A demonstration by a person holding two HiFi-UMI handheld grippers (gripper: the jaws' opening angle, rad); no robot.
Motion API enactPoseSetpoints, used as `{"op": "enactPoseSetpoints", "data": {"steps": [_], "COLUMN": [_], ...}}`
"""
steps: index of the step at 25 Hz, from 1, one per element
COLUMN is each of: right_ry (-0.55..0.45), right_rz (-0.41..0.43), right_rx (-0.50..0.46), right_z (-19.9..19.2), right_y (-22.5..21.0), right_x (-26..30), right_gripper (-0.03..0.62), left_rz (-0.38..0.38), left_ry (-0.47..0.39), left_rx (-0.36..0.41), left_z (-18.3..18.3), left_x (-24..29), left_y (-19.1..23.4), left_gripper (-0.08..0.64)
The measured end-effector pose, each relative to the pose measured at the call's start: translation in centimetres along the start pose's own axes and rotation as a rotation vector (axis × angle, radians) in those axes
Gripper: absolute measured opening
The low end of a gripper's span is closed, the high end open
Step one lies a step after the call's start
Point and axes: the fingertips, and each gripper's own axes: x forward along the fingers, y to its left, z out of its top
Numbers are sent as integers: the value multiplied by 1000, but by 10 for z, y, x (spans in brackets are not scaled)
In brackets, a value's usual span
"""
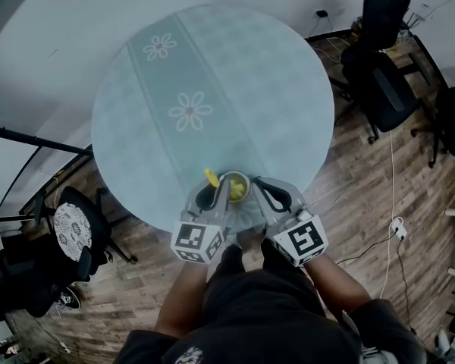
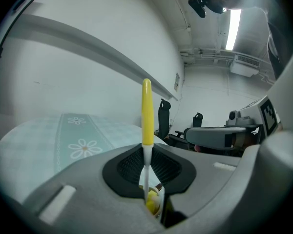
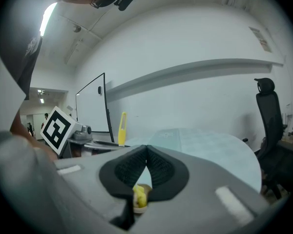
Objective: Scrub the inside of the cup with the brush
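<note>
Worktop (image 1: 212,67) is round with a daisy cloth. At its near edge the right tongs (image 3: 144,177) are clamped on the rim of the cup (image 1: 236,188), and the left tongs (image 2: 147,177) pinch the yellow brush (image 2: 146,113), head down inside. Scrubbing looks underway, I'd guess; no telling how much is left.

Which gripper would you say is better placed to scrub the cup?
The left gripper: its jaws are shut on the brush, whose head is in the cup; the right gripper holds the cup.
</note>
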Motion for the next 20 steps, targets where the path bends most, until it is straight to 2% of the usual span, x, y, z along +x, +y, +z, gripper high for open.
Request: {"op": "enactPoseSetpoints", "data": {"steps": [14, 20], "right_ry": [-2, 5], "right_rz": [4, -53], "right_rx": [-26, -38], "right_z": [4, 9], "right_y": [12, 9], "right_x": [-11, -16], "right_gripper": [2, 2], "left_rz": [36, 54], "left_ry": [-13, -55], "left_rx": [26, 55], "left_z": [3, 17], "left_x": [-21, -28], "left_y": [1, -6], "left_gripper": [37, 37]}}
